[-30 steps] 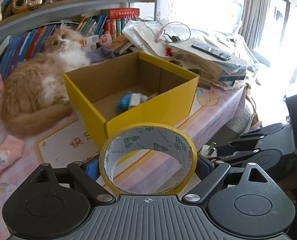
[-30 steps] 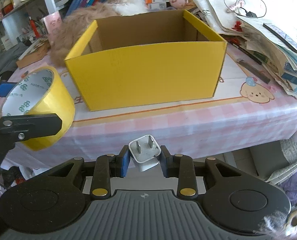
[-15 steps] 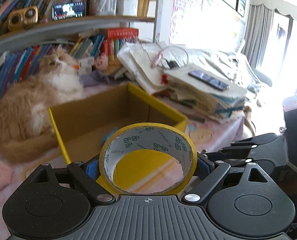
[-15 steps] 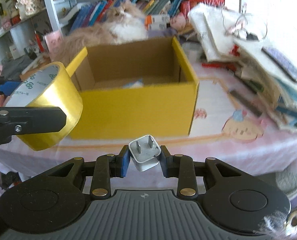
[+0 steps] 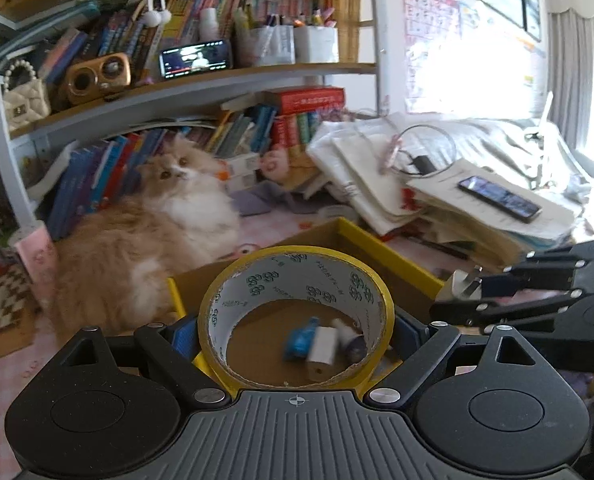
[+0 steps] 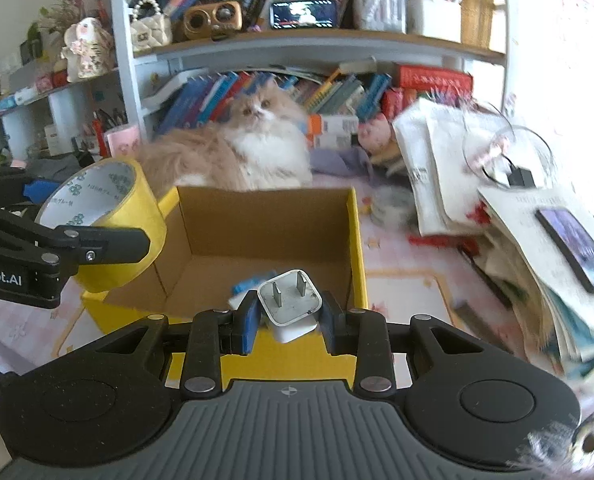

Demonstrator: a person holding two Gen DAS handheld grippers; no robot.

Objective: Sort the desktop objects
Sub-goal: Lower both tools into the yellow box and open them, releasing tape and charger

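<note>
Tape roll (image 5: pixel 296 316) sits clamped between the two fingers of the left gripper (image 5: pixel 296 330), one finger pressing each side of its yellow outer band. Its open core faces straight back toward the left wrist camera, so the roll's axis runs along the fingers, and the printed white inner liner is fully visible. Through the core, small items (a blue one and a white one, blurred) lie on the floor of the yellow box (image 5: pixel 393 246), placing the roll above the box's near-left corner.

Charger plug (image 6: pixel 289 304) is gripped between the fingers of the right gripper (image 6: pixel 287 314), its white body squeezed at both flanks. Its two flat metal prongs point up and slightly away from the camera, toward 12 o'clock. It hangs over the near wall of the box, whose cardboard interior opens beyond it.

In the right wrist view the left gripper and the tape roll appear at 9 o'clock, beside the box's left wall. A long-haired cat (image 6: pixel 237 148) lies behind the box at 12 o'clock.
</note>
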